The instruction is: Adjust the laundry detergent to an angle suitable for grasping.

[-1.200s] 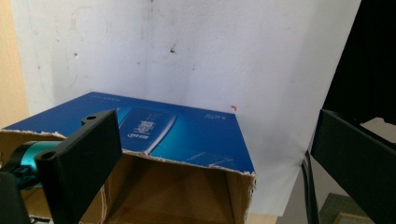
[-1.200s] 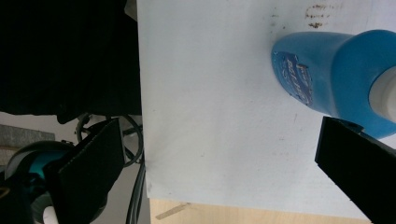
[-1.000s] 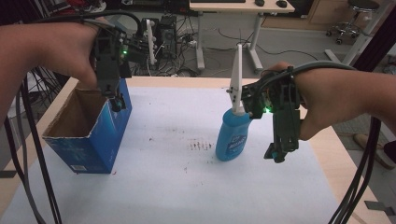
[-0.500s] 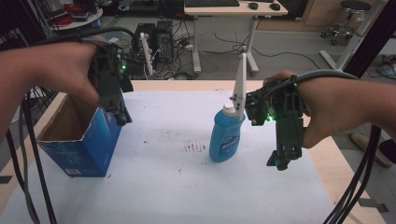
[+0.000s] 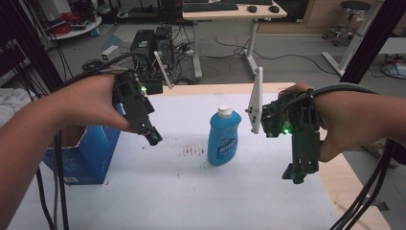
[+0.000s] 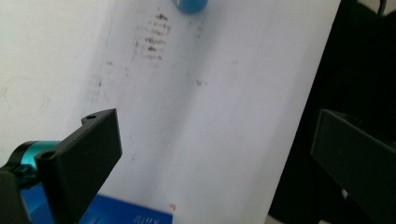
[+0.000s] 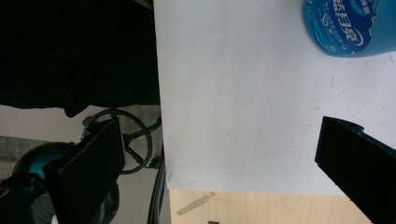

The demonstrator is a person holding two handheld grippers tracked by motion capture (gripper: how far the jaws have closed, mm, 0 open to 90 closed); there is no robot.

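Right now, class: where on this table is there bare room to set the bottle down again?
Free: the white sheet in front of the bottle, between box and right gripper; also behind the bottle. Crowded: the left edge, with box and left gripper.

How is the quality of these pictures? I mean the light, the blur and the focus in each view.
High view: dim, even light, slightly soft; the blue bottle casts almost no shadow. Left gripper view: the white table cover looks bright, the near jaws are blurred, and the stains on the cover are a little smeared. Right gripper view: the bottle label reads fairly sharp, while the area beyond the table edge is very dark.
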